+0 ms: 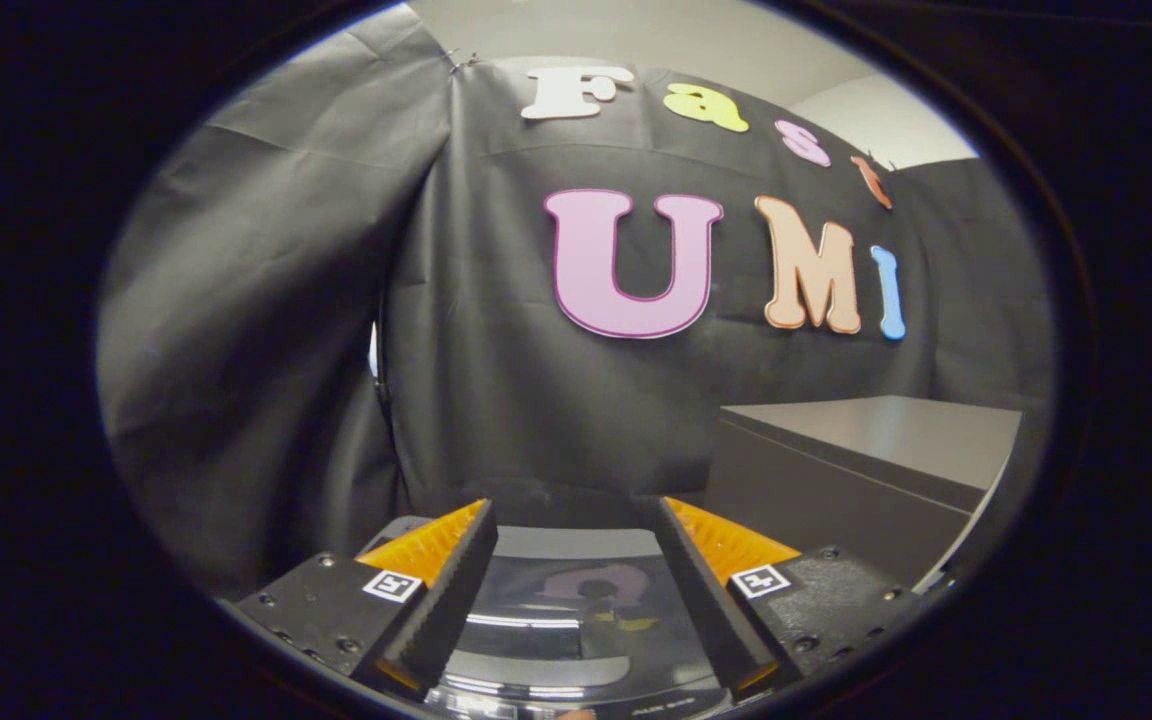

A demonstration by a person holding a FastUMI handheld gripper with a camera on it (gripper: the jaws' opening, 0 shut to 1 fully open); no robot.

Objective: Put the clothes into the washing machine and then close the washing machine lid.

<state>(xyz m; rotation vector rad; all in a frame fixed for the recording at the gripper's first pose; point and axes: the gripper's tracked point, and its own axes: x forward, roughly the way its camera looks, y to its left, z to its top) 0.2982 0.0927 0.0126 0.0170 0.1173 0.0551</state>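
Hovering with gripper (571, 560) fingers spread apart and empty above glossy washing machine lid (576, 620) lying between and below them; judged rigid, slick, best pressed flat from above; grey cabinet (866, 450) beyond right finger.

grey cabinet (876, 440) beside glossy washing machine lid (576, 620)
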